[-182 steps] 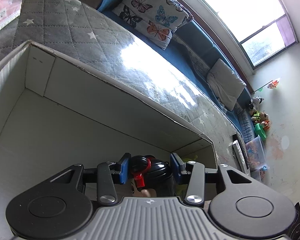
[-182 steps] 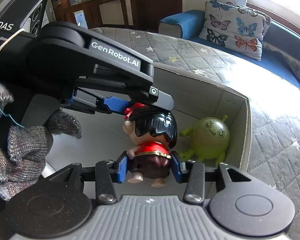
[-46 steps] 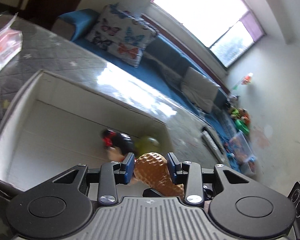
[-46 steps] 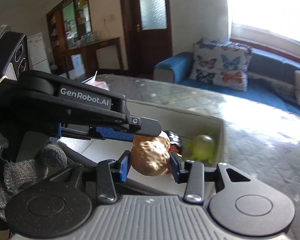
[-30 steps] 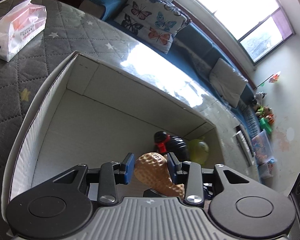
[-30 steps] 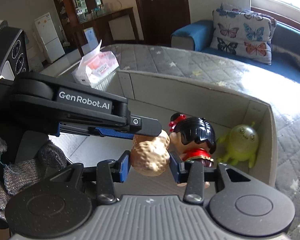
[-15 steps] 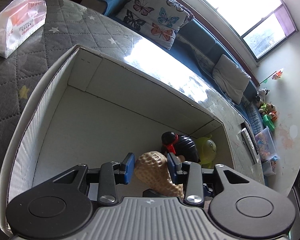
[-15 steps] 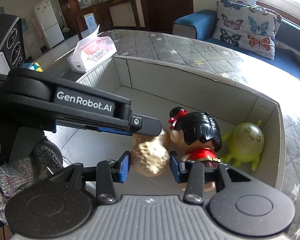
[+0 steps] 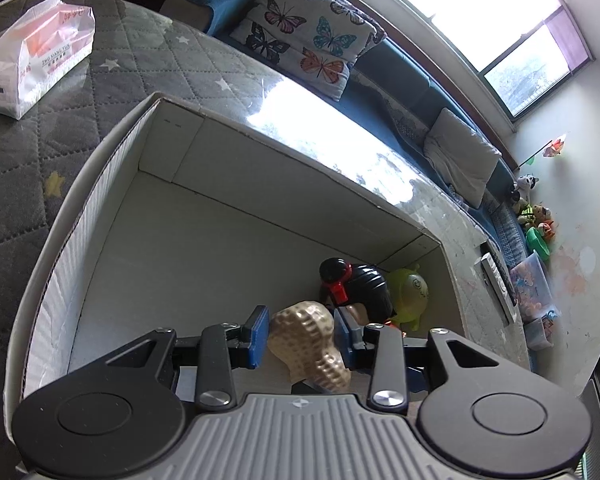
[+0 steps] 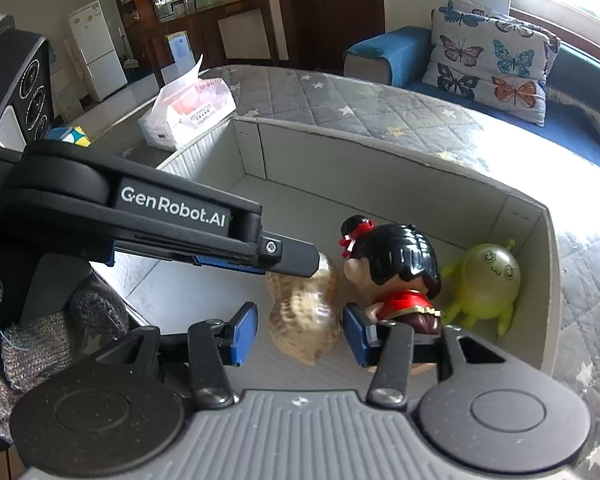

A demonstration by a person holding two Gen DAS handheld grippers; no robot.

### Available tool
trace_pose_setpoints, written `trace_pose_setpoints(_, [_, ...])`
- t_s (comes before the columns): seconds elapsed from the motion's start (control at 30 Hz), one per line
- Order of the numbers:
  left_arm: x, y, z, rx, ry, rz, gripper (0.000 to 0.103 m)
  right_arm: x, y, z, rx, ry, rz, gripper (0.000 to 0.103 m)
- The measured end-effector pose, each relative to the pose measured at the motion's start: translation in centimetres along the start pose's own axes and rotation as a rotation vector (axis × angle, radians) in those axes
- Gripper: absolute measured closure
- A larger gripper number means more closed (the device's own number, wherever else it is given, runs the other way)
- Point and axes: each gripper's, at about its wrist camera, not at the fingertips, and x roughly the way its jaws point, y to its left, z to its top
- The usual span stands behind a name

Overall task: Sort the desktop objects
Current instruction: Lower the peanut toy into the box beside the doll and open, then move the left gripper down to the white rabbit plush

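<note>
**Inside the white box, a peanut between two grippers**

Inside the white cardboard box (image 9: pixel 284 184), set open-topped on the worktop (image 10: pixel 360 100), three toys crowd the right-hand end. Biggest of them is the doll (image 10: pixel 400 268): glossy black hair, a red bow on a top bun, a red top edged in gold, standing upright. Just left of it, nearly touching its face, stands the peanut (image 10: pixel 304 320), a tan two-lobed shell with a dimpled, ribbed skin, narrow end up. Smallest is the green alien toy (image 10: pixel 488 280), round and lime-coloured with a drawn face and stubby limbs, tucked into the corner beside the doll.

My left gripper (image 9: pixel 302 334) reaches in from the side and is closed on the peanut's upper lobe, blue pads against both flanks. My right gripper (image 10: pixel 300 334) brackets the lower lobe, parted a little wider than the shell, with a sliver of gap on each side. Whether the peanut's base rests on the box floor I cannot tell.

Grey quilting stitched with stars covers the worktop. A blue sofa (image 10: pixel 384 52) runs along under a bright window (image 9: pixel 480 12); a dark wooden door (image 10: pixel 332 12) and a white fridge (image 10: pixel 96 48) stand farther off. On the sofa leans a butterfly-print pillow (image 10: pixel 488 64). A soft pack of tissues (image 10: pixel 188 114) lies on the quilting near the box's left end.
</note>
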Motion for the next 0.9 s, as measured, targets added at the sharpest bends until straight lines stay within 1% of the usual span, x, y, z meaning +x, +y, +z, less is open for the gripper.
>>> trace_pose_setpoints(0.2, [-1.1,-0.5,-0.3,0.012,-0.017,-0.006,0.064,-1.7,0.1,-0.7,0.009,-0.050,-0.013,0.055])
trace_pose_setpoints(0.47, [-3.6,-2.7,-1.3,0.071,-0.067,-0.039,0.064,-5.9,1.1,-2.8,0.014,-0.168,-0.055,0.055])
trace_pose_setpoints(0.73, [-5.6,-5.2,-4.1,0.145,-0.082,-0.075,0.064,-9.8,2.2,-5.8,0.004,-0.252,-0.115,0.054])
trace_pose_setpoints(0.8, [-5.9,-5.7,-4.9,0.166,-0.085,-0.078,0.064,-10.5,2.3,-6.7,0.009,-0.262,-0.131,0.049])
trace_pose_setpoints(0.9, [-6.3,-6.5,-6.2,0.191,-0.083,-0.090,0.064,-11.2,2.5,-8.1,0.014,-0.272,-0.151,0.048])
